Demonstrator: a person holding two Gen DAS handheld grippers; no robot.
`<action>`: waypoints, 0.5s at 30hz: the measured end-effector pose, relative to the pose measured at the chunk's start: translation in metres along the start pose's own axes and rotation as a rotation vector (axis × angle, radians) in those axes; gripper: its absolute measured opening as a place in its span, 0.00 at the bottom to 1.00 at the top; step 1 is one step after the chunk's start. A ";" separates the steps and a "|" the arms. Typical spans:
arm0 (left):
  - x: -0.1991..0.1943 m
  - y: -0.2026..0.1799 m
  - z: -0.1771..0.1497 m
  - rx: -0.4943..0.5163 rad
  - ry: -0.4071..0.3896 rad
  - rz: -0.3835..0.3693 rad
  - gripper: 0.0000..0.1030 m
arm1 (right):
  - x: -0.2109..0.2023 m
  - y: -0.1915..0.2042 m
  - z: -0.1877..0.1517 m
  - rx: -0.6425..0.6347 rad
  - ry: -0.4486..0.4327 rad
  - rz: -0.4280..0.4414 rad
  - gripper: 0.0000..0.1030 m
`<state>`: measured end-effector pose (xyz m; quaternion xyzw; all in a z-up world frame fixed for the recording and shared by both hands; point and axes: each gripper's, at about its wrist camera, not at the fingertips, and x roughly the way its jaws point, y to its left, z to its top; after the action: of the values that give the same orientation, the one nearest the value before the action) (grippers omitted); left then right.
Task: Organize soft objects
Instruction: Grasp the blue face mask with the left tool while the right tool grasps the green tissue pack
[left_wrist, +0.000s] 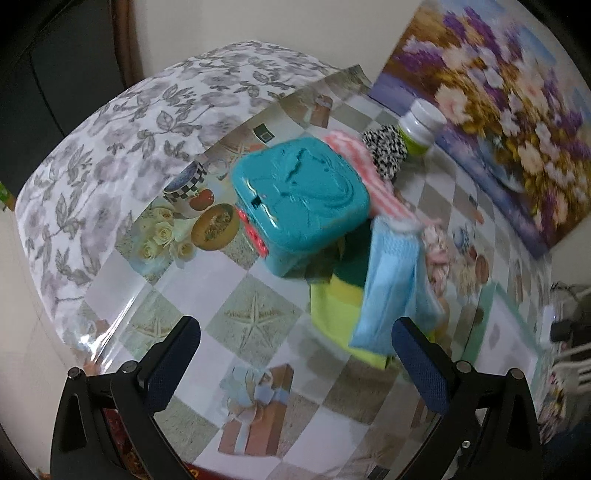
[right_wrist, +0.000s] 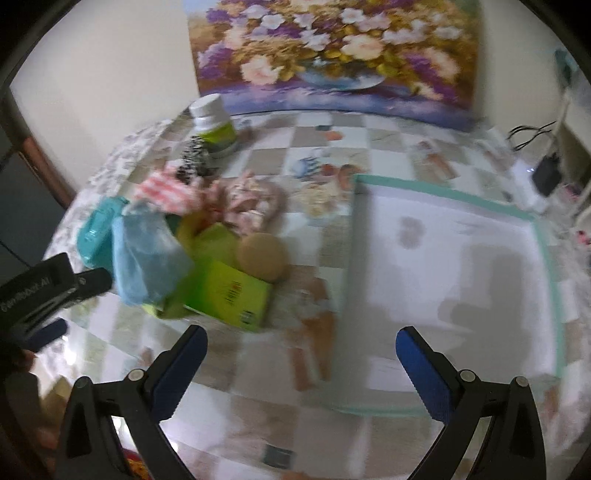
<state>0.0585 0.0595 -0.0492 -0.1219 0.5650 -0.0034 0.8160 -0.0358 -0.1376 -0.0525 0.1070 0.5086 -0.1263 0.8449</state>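
A pile of things lies on the patterned table. In the left wrist view I see a light blue cloth (left_wrist: 395, 284) draped over a yellow-green item (left_wrist: 336, 306), a teal plastic box (left_wrist: 301, 199), a pink striped cloth (left_wrist: 373, 177) and a black-and-white scrunchie (left_wrist: 384, 149). My left gripper (left_wrist: 295, 339) is open and empty, just short of the blue cloth. In the right wrist view the blue cloth (right_wrist: 147, 254), a green carton (right_wrist: 232, 295), a round tan sponge (right_wrist: 262, 256) and a pink crumpled cloth (right_wrist: 251, 203) show. My right gripper (right_wrist: 301, 350) is open and empty above the table.
A white mat with a teal border (right_wrist: 454, 273) lies on the table's right side. A white-capped green bottle (right_wrist: 214, 123) stands at the back by a flower painting (right_wrist: 332, 51). The left gripper's body (right_wrist: 48, 288) shows at the left edge of the right wrist view.
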 end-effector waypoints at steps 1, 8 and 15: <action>0.001 0.001 0.002 -0.006 -0.003 -0.006 1.00 | 0.005 0.003 0.003 0.003 0.008 0.011 1.00; 0.012 -0.011 0.009 0.042 0.075 -0.081 1.00 | 0.026 0.018 0.016 0.013 0.039 0.084 1.00; 0.018 -0.018 0.010 0.057 0.102 -0.073 1.00 | 0.043 0.023 0.023 0.026 0.077 0.147 0.92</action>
<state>0.0770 0.0410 -0.0588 -0.1185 0.6006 -0.0555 0.7888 0.0099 -0.1274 -0.0792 0.1595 0.5297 -0.0665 0.8304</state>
